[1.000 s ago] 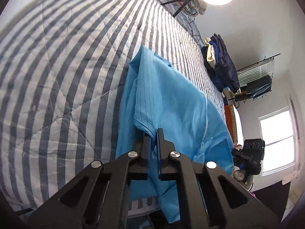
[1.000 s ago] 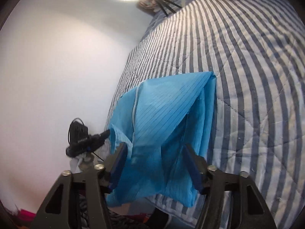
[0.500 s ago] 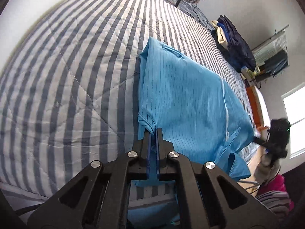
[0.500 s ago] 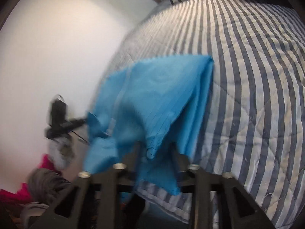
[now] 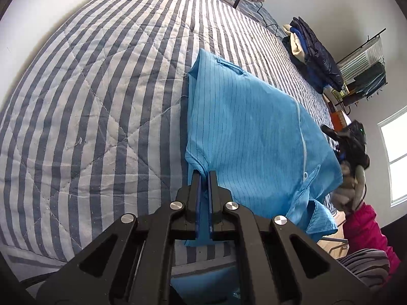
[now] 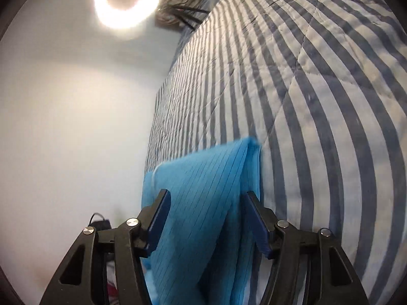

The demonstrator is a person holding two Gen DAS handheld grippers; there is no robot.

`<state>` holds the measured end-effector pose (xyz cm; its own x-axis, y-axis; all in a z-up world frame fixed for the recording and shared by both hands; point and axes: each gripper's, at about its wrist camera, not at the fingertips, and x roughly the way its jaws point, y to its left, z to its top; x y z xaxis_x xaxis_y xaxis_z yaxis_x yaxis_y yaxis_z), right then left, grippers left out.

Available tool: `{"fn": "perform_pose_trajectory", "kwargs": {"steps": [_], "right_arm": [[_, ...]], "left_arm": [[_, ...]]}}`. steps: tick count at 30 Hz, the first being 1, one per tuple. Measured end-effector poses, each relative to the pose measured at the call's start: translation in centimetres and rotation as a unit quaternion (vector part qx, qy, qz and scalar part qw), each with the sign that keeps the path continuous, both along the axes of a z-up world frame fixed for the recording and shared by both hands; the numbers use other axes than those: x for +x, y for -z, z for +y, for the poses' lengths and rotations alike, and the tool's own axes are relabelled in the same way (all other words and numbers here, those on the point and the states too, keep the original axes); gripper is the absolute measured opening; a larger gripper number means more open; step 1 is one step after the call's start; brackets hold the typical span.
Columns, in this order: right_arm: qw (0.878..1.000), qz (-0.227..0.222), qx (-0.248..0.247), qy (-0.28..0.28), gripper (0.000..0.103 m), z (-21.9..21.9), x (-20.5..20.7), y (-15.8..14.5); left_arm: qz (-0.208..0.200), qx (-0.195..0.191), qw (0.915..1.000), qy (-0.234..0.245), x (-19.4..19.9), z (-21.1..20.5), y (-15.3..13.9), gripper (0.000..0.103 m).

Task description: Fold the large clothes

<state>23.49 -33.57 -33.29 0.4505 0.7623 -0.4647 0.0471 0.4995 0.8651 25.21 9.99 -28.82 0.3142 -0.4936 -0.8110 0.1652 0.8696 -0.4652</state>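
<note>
left gripper (image 5: 202,175): clamped tight on a near corner of the blue shirt (image 5: 249,137), probably pinning that edge so the fold stays lined up

right gripper (image 6: 207,216): spread wide, gripping nothing, cloth just sitting between the fingers, looks lined up for a fresh grab

blue shirt: one, already doubled over, straight ahead of both grippers near the bed (image 5: 89,96) edge

bed: one, striped quilt, stretching away beyond the shirt

clothes pile (image 5: 311,50): one heap, far off to the right

ring light (image 6: 127,0): one, up ahead
</note>
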Motion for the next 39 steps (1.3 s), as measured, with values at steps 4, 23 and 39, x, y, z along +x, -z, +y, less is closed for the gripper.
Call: {"fn": "perform_pose_trajectory", "kwargs": {"steps": [4,23,39], "right_arm": [[0.995,-0.051,-0.088,-0.004,0.009,0.1,2.1,-3.1],[0.942,-0.164,-0.273,-0.101,0.027,4.0,-6.4,-11.7],[0.905,-0.135,-0.366,-0.168,0.024,7.2,-8.3,-6.2]], "left_arm": [[0.000,0.005,1.0000,0.004,-0.1,-0.6,0.4,0.000],[-0.072,0.010,0.9971,0.021,-0.6,-2.5,-3.0,0.000],[-0.043,0.067,0.9928,0.090,0.2,-6.0,1.3,0.000]]}}
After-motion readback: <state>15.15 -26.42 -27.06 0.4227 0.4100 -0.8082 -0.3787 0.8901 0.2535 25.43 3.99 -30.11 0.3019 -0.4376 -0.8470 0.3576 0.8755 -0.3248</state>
